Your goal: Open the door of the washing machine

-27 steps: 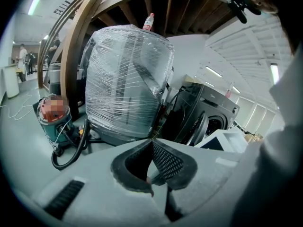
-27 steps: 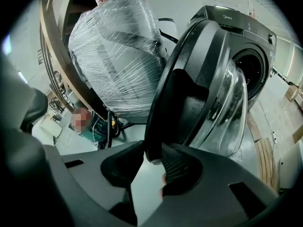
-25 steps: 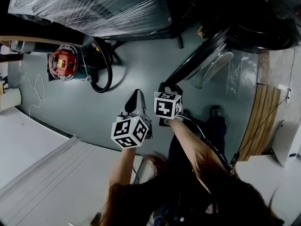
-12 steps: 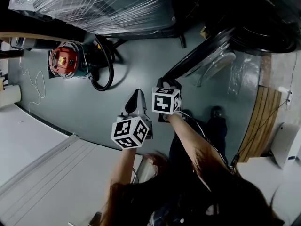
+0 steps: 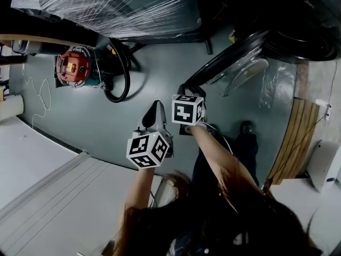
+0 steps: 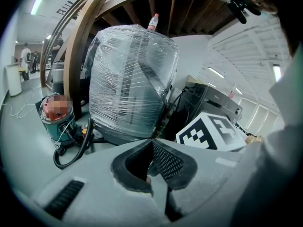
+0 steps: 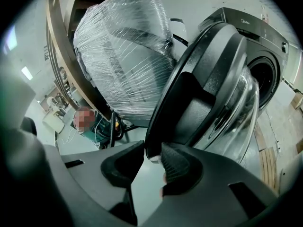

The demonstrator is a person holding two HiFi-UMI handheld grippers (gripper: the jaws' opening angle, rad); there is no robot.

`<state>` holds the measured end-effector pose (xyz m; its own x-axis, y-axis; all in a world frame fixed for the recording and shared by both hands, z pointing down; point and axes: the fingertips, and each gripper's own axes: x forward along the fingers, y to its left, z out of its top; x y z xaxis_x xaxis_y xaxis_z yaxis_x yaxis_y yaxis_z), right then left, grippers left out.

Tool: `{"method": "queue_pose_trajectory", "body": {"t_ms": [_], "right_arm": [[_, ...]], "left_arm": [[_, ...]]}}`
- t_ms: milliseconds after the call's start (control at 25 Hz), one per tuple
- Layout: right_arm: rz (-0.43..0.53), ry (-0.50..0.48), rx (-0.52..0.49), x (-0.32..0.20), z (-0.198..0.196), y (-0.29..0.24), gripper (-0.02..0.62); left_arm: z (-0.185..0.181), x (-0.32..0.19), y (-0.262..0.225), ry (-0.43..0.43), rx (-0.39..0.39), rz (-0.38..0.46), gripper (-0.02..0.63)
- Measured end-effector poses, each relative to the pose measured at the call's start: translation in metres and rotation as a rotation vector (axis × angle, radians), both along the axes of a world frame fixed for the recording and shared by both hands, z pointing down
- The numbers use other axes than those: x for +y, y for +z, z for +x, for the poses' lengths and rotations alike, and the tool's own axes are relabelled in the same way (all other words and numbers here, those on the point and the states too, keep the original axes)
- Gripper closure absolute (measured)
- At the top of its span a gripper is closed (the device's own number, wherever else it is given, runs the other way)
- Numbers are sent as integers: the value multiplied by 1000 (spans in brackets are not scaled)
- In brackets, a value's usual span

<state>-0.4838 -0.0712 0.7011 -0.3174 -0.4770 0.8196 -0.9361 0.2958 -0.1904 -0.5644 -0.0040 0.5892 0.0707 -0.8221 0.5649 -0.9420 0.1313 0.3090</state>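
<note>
Washing-machine door (image 5: pixel 224 60) stands swung well out from the washing machine (image 5: pixel 298 31) at the far right. Its free edge reaches toward the middle of the bare grey-green floor (image 5: pixel 160 63). The door is a thick round rim of dark, smooth plastic around a bulging clear glass bowl (image 7: pixel 241 112). Behind it the drum mouth (image 7: pixel 262 77) is a dark hole, and what lies inside cannot be made out.

The right gripper (image 7: pixel 153 144) has its jaws fairly wide apart. They are closed over the lower edge of the door rim, one ribbed black pad on the outer face and one on the inner. The left gripper (image 6: pixel 151 141) hangs just left of it over open floor, its jaw tips together with nothing between them.

On the far left sits a round vacuum cleaner (image 5: pixel 74 69) with a red top and a teal tub. Its black hose (image 5: pixel 121 73) is looped on the floor beside it. A bulky load wrapped in crinkled clear film (image 5: pixel 106 9) fills the far side. White panels (image 5: pixel 42 185) lie on the near left, and slatted wooden boards (image 5: pixel 292 137) run along the right wall. The floor between the vacuum cleaner and the door's edge lies open.
</note>
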Motion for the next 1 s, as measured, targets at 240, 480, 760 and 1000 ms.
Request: {"method": "queue_pose_trajectory", "body": {"t_ms": [240,480,760,1000], "right_arm": [[28,-5,-11,-3,-5,-5,485],[78,-33,-18,-4,-12,-17,482],[106,-47,-27,-1,-12,-30,483],[112,-71,-43,12,3,-35,488]], "left_arm": [[-3,6,0,4,-1,3,594],[-3,13,3,10,2,1,594],[-1,14,1,20,10,11,594],[3,18,2,5,16,11,594]]}}
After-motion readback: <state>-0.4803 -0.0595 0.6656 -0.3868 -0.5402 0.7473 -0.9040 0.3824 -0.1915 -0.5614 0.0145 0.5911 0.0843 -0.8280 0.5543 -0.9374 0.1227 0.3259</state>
